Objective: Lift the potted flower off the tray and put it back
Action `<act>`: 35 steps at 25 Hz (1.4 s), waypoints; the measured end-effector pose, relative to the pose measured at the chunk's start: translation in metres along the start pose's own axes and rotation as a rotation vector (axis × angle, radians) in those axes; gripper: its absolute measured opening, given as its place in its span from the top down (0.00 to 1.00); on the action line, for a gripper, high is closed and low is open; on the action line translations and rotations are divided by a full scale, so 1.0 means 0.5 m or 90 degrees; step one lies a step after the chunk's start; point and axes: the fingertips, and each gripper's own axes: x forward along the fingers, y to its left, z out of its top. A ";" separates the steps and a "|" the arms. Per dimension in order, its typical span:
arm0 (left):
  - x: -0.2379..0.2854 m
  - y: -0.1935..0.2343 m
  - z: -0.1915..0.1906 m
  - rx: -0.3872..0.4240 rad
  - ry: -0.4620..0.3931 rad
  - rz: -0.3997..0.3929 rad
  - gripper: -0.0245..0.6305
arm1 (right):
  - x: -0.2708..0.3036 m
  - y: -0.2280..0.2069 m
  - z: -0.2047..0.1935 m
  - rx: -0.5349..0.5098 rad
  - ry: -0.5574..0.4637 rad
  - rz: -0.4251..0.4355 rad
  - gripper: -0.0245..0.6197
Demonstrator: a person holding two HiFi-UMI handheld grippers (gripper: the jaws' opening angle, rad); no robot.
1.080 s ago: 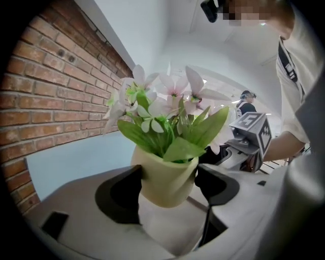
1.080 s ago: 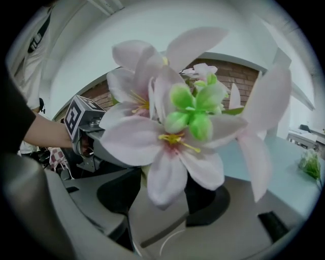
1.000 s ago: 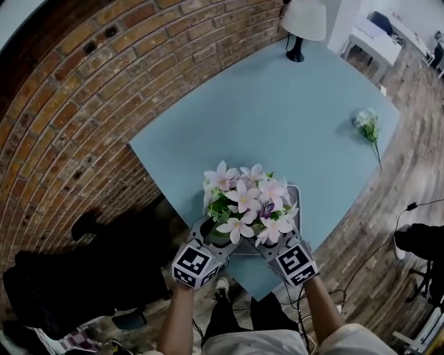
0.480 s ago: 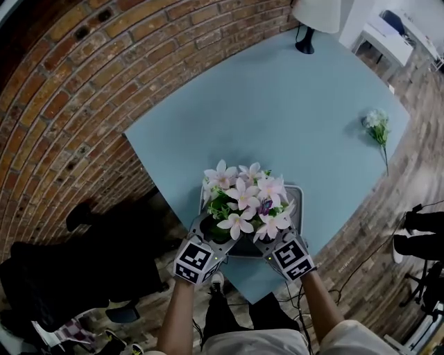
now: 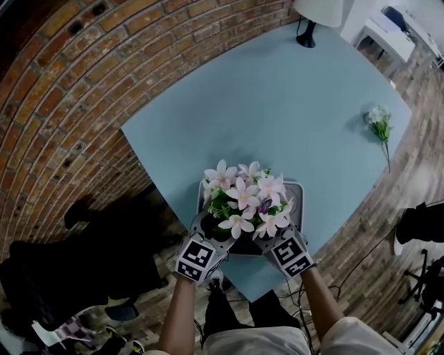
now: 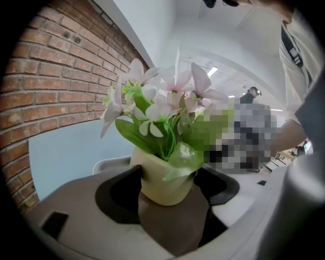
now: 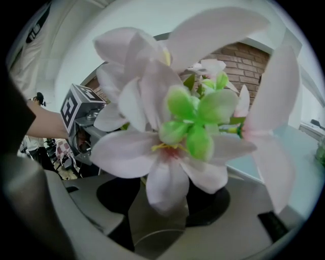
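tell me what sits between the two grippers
The potted flower sits between the left gripper and the right gripper; the head view shows this best.

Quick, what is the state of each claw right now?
Left claw: closed on the potted flower.
Right claw: closed on the potted flower too, from its other side.

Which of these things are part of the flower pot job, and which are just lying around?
Job:
potted flower
tray

Lying about:
loose sprig on the table's right side
lamp at the far edge
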 end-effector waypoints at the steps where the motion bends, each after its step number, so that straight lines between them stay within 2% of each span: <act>1: 0.002 0.000 -0.001 -0.003 -0.001 -0.001 0.40 | 0.000 -0.001 -0.001 0.000 -0.003 -0.001 0.54; 7: 0.009 -0.001 -0.002 -0.018 -0.011 -0.002 0.38 | -0.002 -0.010 -0.005 -0.011 -0.005 -0.006 0.52; 13: 0.010 -0.002 -0.007 -0.041 -0.018 -0.001 0.38 | -0.002 -0.012 -0.018 0.030 -0.008 -0.016 0.51; 19: 0.005 -0.002 -0.012 -0.042 0.003 0.007 0.38 | -0.001 -0.017 -0.020 0.036 0.007 -0.037 0.51; 26: -0.045 0.011 -0.028 -0.031 0.029 0.017 0.38 | -0.041 -0.033 -0.022 0.070 0.001 -0.095 0.51; 35: -0.133 -0.005 -0.039 0.012 0.047 -0.003 0.38 | -0.120 -0.003 -0.026 0.080 -0.003 -0.180 0.51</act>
